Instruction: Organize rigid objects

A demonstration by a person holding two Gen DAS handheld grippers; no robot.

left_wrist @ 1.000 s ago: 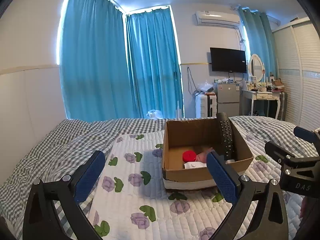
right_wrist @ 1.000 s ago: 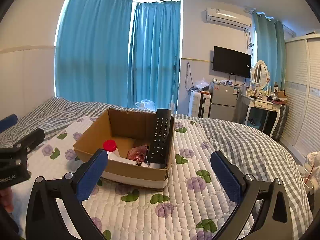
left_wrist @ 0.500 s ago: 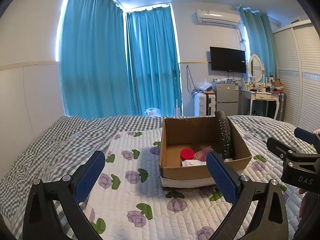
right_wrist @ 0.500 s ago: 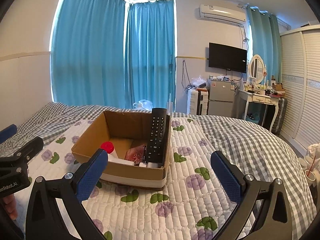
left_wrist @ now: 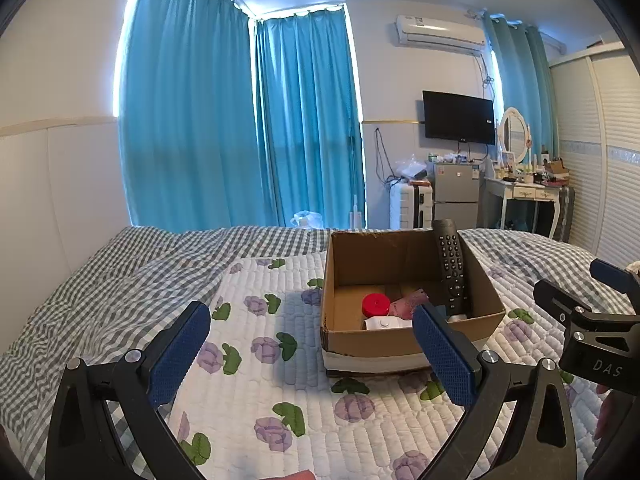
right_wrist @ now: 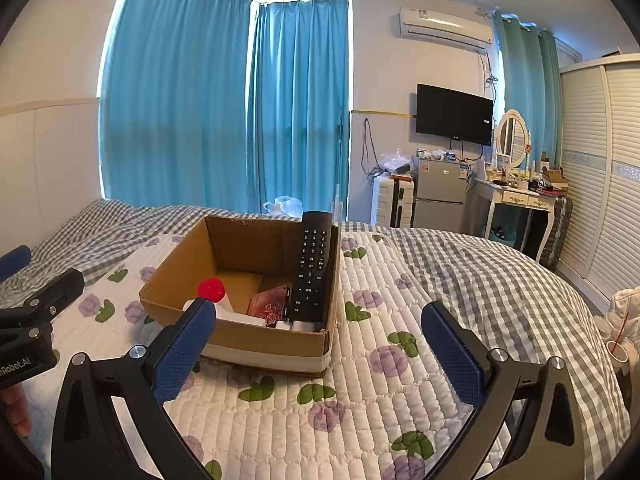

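Cardboard box (right_wrist: 256,344) sits on the floral quilt (right_wrist: 360,408) mid-bed, holding a black remote (right_wrist: 314,268) propped against its right wall, a red-capped bottle (right_wrist: 212,292) and a red packet (right_wrist: 270,304). Left gripper (left_wrist: 312,356) and right gripper (right_wrist: 320,352) hover spread wide, grasping nothing.

"DAS" on right tool (left_wrist: 600,364), partial "nRobot.AI" on left tool (right_wrist: 16,362)

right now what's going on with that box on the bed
A person holds a two-finger tool in each hand, and both are open and empty: the left tool and the right tool hover over the quilt, short of the cardboard box. A black remote leans against the box's wall beside a red-capped bottle and a reddish packet.
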